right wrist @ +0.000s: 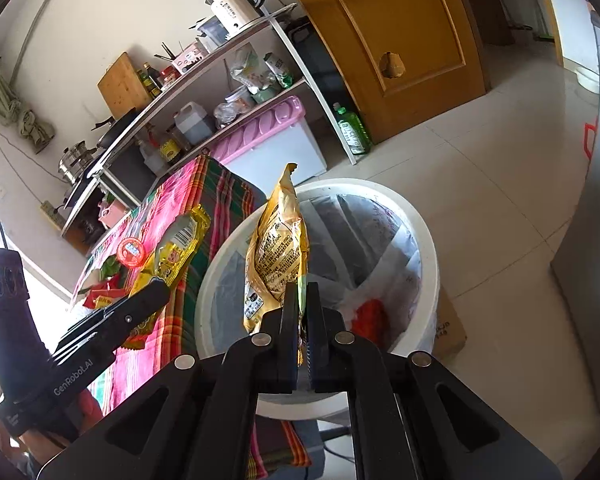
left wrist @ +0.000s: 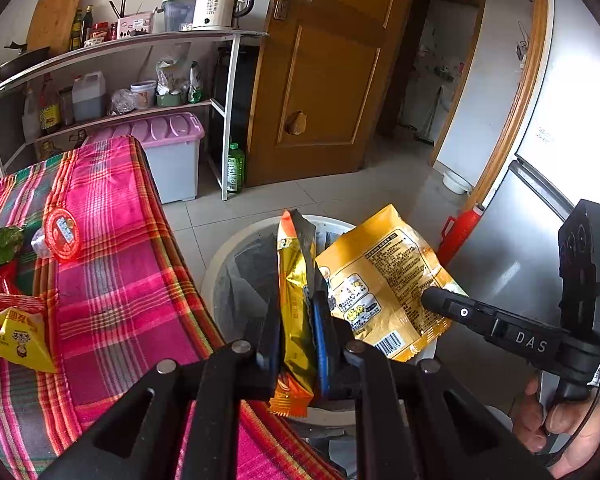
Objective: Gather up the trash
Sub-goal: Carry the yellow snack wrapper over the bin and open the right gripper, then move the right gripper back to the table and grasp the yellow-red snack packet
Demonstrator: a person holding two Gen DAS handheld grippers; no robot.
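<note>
In the left wrist view my left gripper (left wrist: 297,304) is shut on a gold and orange snack wrapper (left wrist: 296,280), which stands upright over the white bin (left wrist: 220,264) with its grey liner. To its right, my right gripper (left wrist: 431,299) pinches a yellow printed bag (left wrist: 384,276) above the same bin. The right wrist view shows that gripper (right wrist: 302,294) shut on the bag (right wrist: 278,248), over the bin's rim (right wrist: 422,224). There, the left gripper (right wrist: 156,290) and its wrapper (right wrist: 176,246) are at the left, over the table's edge.
A table under pink plaid cloth (left wrist: 120,280) stands left of the bin with a red-lidded cup (left wrist: 62,234), a yellow triangular packet (left wrist: 20,336) and red and green wrappers. Behind are a pink-lidded box (left wrist: 172,152), a shelf rack and a wooden door (left wrist: 324,80). A fridge (left wrist: 540,200) stands right.
</note>
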